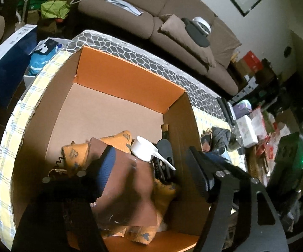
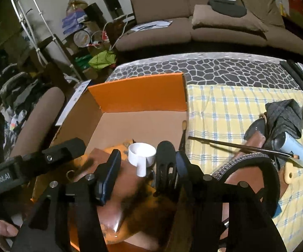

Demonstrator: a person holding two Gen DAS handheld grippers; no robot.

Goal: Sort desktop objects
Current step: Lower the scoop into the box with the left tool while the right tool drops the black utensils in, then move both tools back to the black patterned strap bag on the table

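Currently | left gripper (image 1: 151, 172), right gripper (image 2: 145, 168): jaws apart, gripping nothing | white plastic scoop (image 1: 144, 148) in cardboard box (image 1: 128, 77) | likely light, rigid, slippery | take by handle.

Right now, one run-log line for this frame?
stage: dropping into cardboard box | left gripper: open, empty | right gripper: open, empty | in box: white scoop, brown sheet
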